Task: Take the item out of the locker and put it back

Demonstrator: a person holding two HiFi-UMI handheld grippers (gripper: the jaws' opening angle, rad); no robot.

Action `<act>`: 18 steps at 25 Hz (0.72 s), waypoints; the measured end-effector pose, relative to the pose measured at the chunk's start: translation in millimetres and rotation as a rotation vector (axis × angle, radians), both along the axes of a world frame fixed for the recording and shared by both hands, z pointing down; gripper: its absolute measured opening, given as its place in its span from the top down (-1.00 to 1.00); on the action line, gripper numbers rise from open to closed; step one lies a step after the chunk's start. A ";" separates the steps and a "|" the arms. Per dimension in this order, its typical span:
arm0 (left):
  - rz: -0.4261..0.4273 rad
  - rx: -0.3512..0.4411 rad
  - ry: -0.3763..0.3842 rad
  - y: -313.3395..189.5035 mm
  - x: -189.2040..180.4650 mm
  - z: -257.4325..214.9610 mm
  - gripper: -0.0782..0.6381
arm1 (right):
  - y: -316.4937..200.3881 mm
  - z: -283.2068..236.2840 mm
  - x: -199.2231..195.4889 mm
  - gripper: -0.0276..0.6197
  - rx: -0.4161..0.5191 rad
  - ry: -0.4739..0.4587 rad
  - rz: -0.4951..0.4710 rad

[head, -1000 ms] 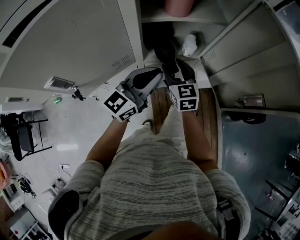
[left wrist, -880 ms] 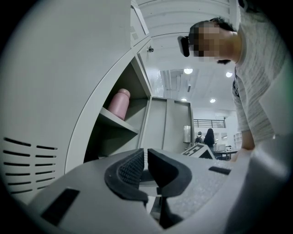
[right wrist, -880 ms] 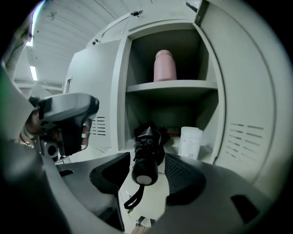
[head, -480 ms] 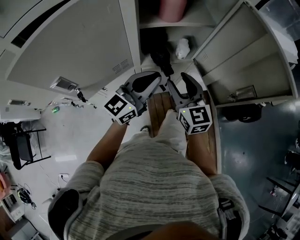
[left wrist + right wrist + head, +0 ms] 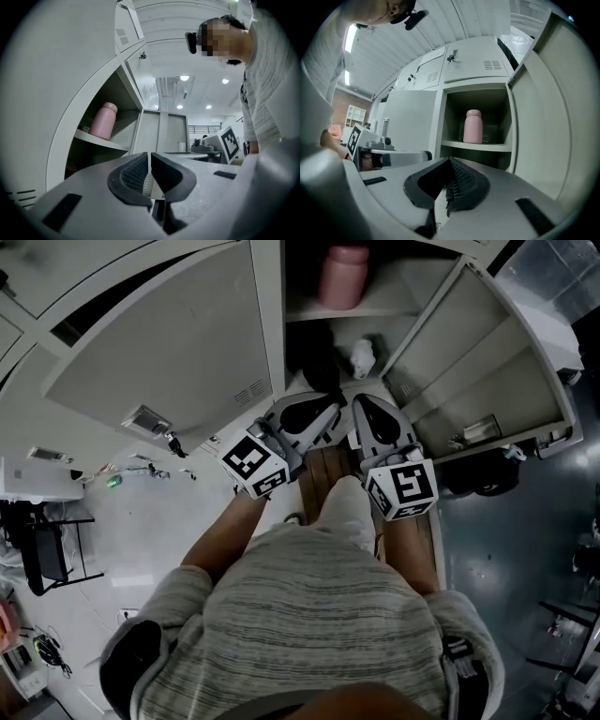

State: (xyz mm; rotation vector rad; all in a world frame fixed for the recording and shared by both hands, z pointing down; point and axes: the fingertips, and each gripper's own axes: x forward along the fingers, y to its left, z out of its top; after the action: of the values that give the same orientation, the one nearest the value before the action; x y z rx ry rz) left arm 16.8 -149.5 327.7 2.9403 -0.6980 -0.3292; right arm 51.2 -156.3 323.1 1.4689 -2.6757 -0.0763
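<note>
A pink bottle (image 5: 345, 276) stands upright on the upper shelf of the open locker (image 5: 323, 313); it also shows as the pink bottle (image 5: 103, 121) and the pink bottle (image 5: 473, 126) in the two gripper views. Both grippers hover side by side in front of the locker, below the shelf. The left gripper (image 5: 328, 407) (image 5: 150, 161) is shut with nothing between its pads. The right gripper (image 5: 362, 403) (image 5: 450, 164) is shut too, and holds nothing. Neither touches the bottle.
The locker door (image 5: 478, 352) stands swung open on the right. A shut locker door (image 5: 159, 352) lies to the left. In the lower compartment sit a white crumpled thing (image 5: 363, 356) and a dark item (image 5: 314, 362). A wooden strip (image 5: 323, 465) runs under the grippers.
The right gripper has drawn back from the lower compartment toward the person and its jaws have gone from open to shut, empty. The left gripper has shifted slightly right.
</note>
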 end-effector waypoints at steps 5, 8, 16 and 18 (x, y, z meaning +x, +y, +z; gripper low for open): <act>0.036 0.038 0.001 -1.4 12.1 -17.0 0.71 | -18.7 -29.6 -3.4 0.83 0.036 -0.029 -0.018; 0.040 0.049 0.003 -7.4 15.4 -22.2 0.71 | -36.0 -47.8 -7.6 0.80 0.043 -0.064 -0.039; 0.028 0.034 -0.001 -23.0 15.3 -17.1 0.71 | -87.0 -74.1 -18.2 0.13 0.058 -0.081 -0.041; 0.016 0.032 -0.003 -27.3 12.5 -16.1 0.71 | -100.9 -73.5 -19.4 0.08 0.048 -0.077 -0.031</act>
State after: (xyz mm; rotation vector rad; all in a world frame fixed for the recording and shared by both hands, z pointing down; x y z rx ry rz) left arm 29.3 -176.8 311.6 2.9760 -0.6753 -0.3372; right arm 31.8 -257.1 249.5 1.4728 -2.7771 -0.0885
